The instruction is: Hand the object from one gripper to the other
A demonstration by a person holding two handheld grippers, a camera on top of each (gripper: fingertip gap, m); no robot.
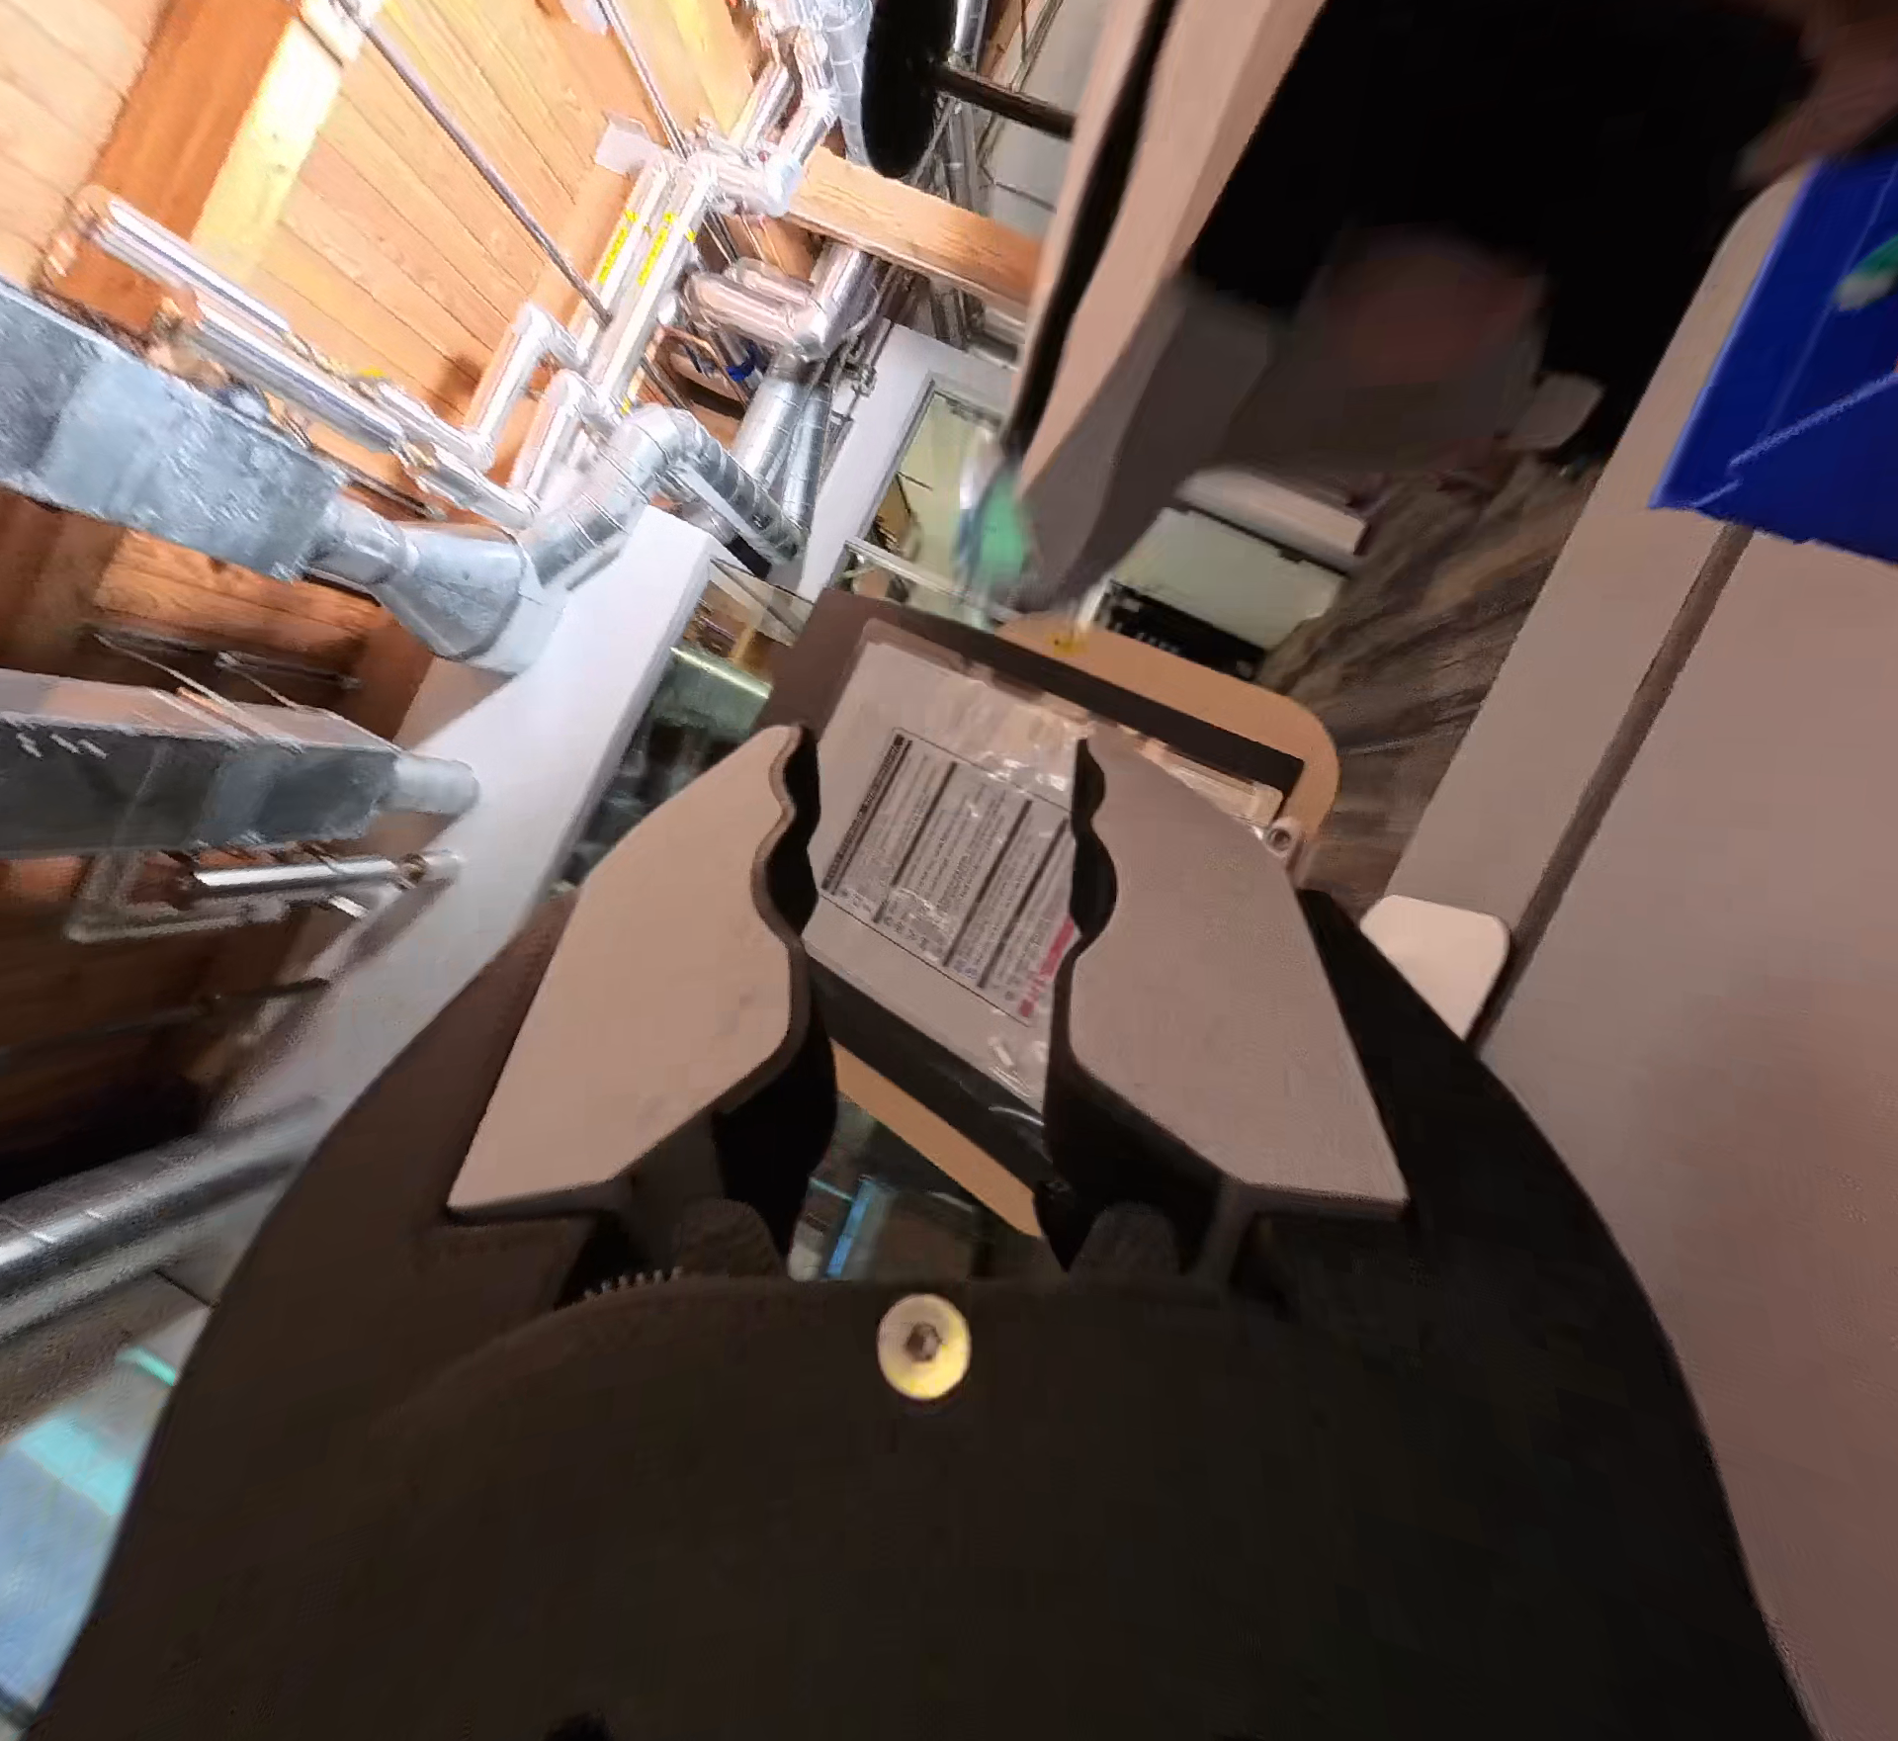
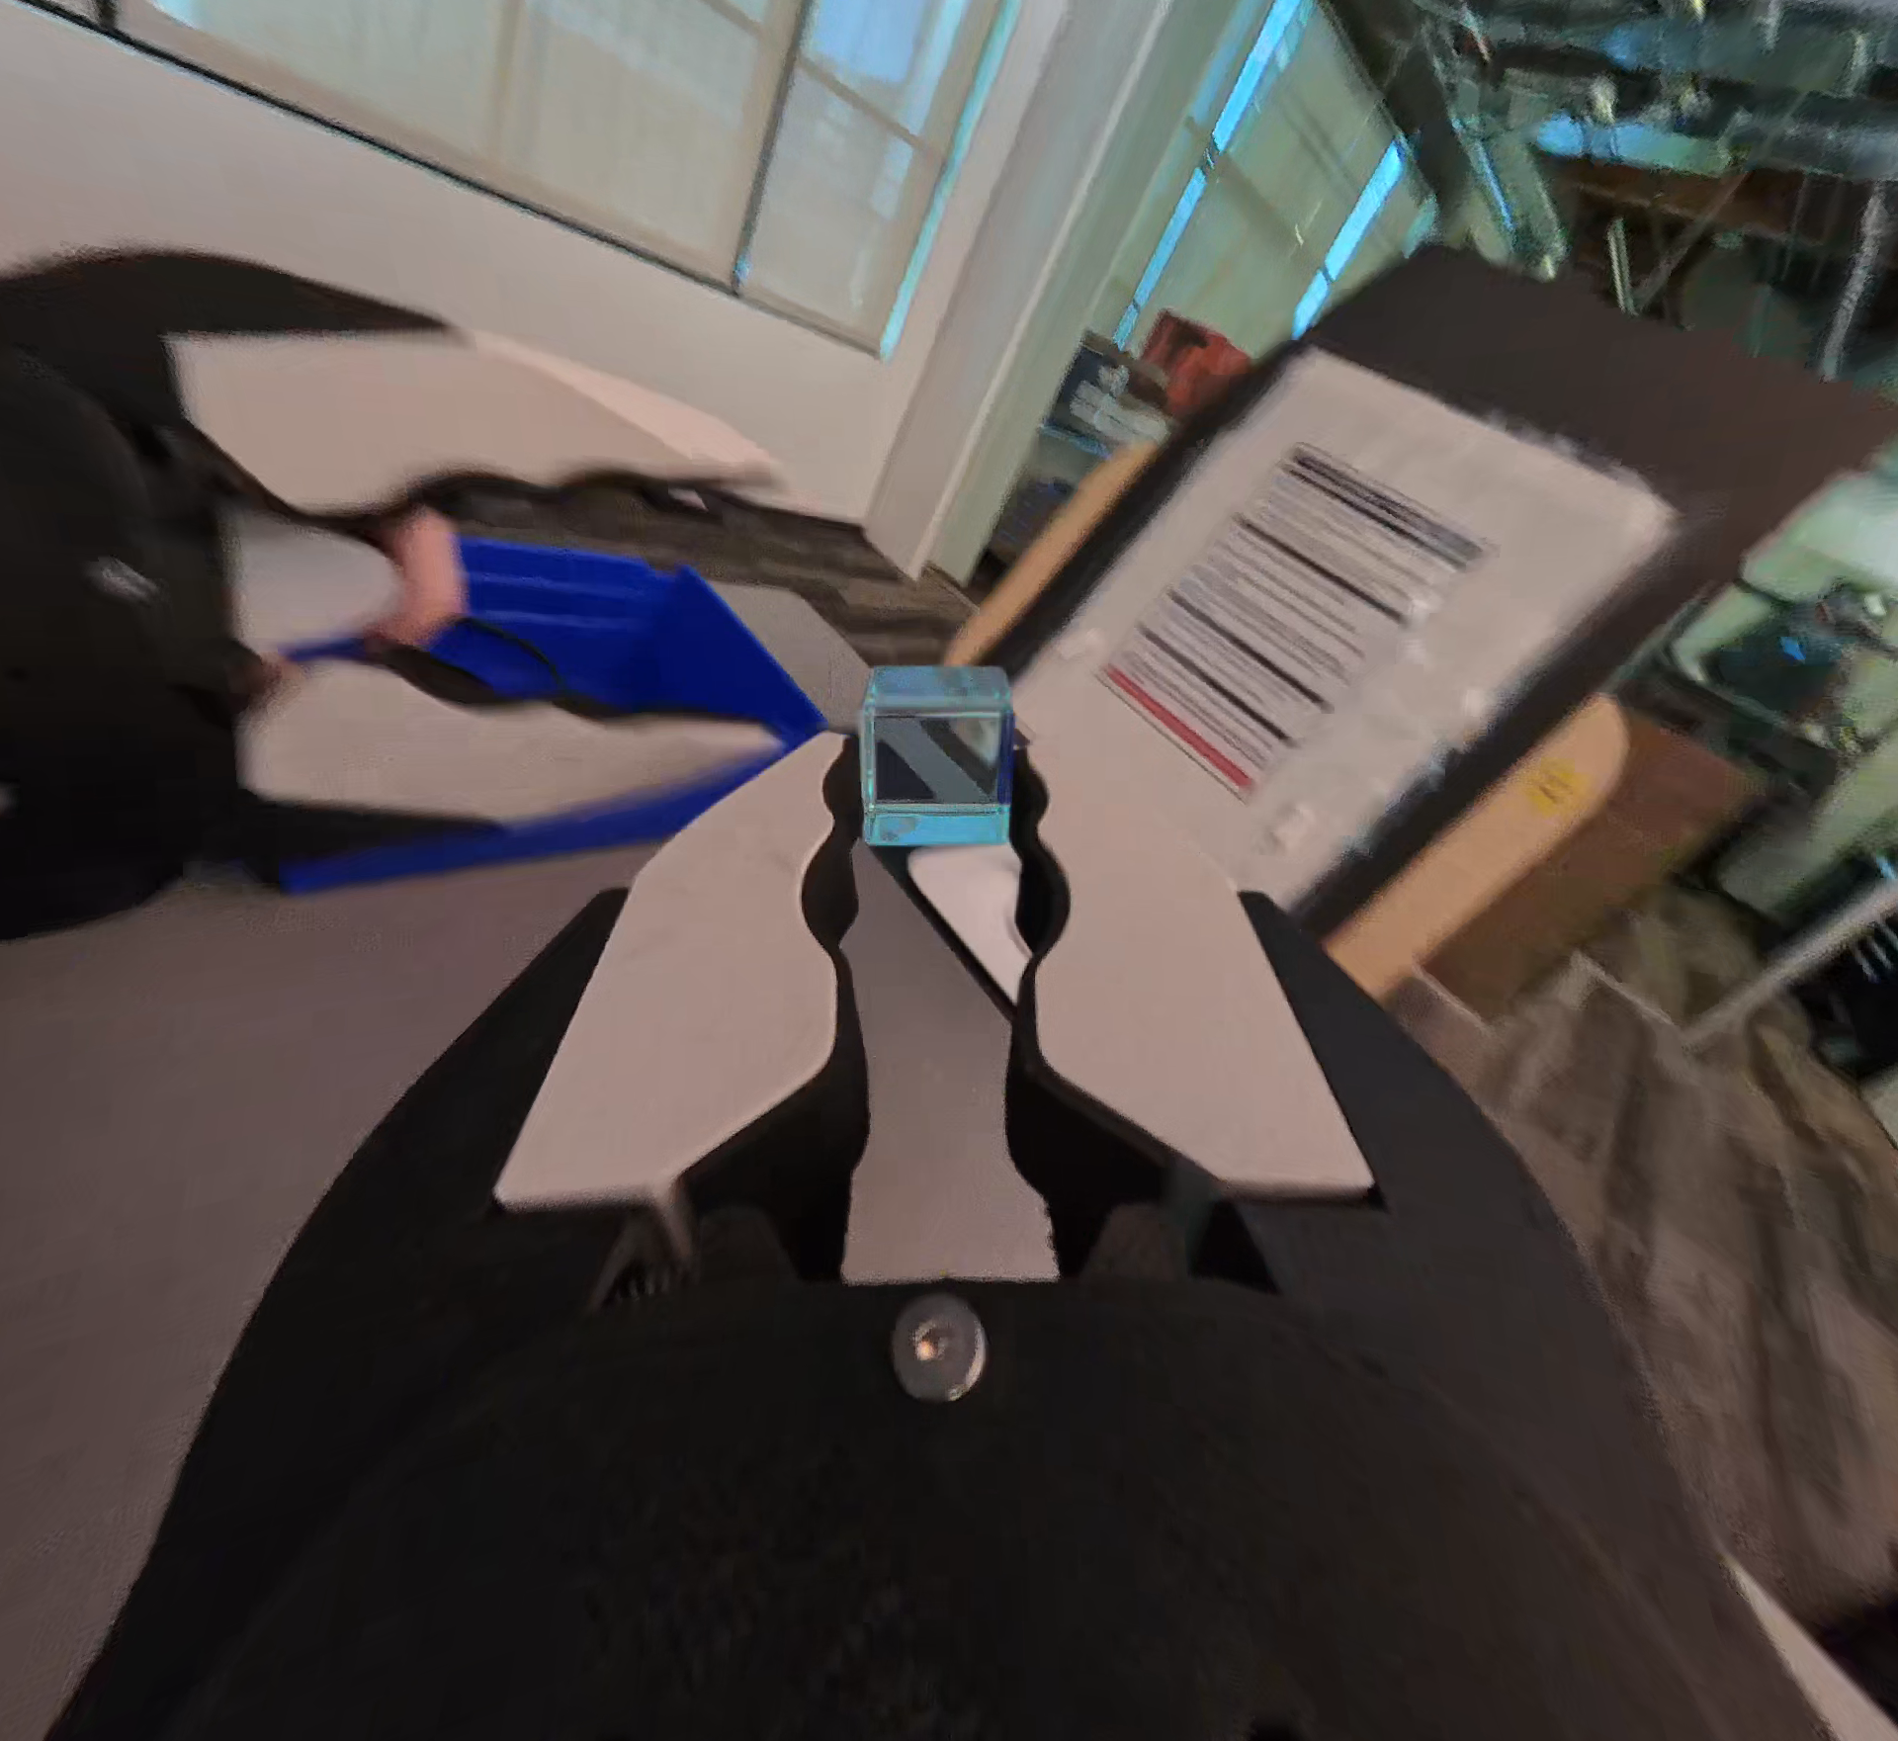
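A small clear cube with a blue tint [image 2: 937, 757] sits pinched between the fingertips of my right gripper [image 2: 933, 752], which is shut on it and holds it in the air. In the left wrist view my left gripper [image 1: 940, 757] is open and empty. There the right gripper [image 1: 1120, 326] shows blurred at upper centre, pointing down towards my left one, with the cube [image 1: 988, 500] a greenish blur at its tip, apart from my left fingers. In the right wrist view the left gripper shows blurred at the far left, with one of its fingers [image 2: 462, 408] stretched out to the right.
A blue plastic bin [image 2: 616, 644] stands on the grey table [image 2: 205, 1075]; it also shows in the left wrist view [image 1: 1808, 377]. A dark board with a printed label sheet [image 2: 1335, 613] stands just beyond the grippers and fills the gap behind my left fingers [image 1: 945, 860]. Cardboard boxes [image 2: 1541, 849] stand on the floor. The gap from one gripper's tips to the other's is roughly 5 centimetres.
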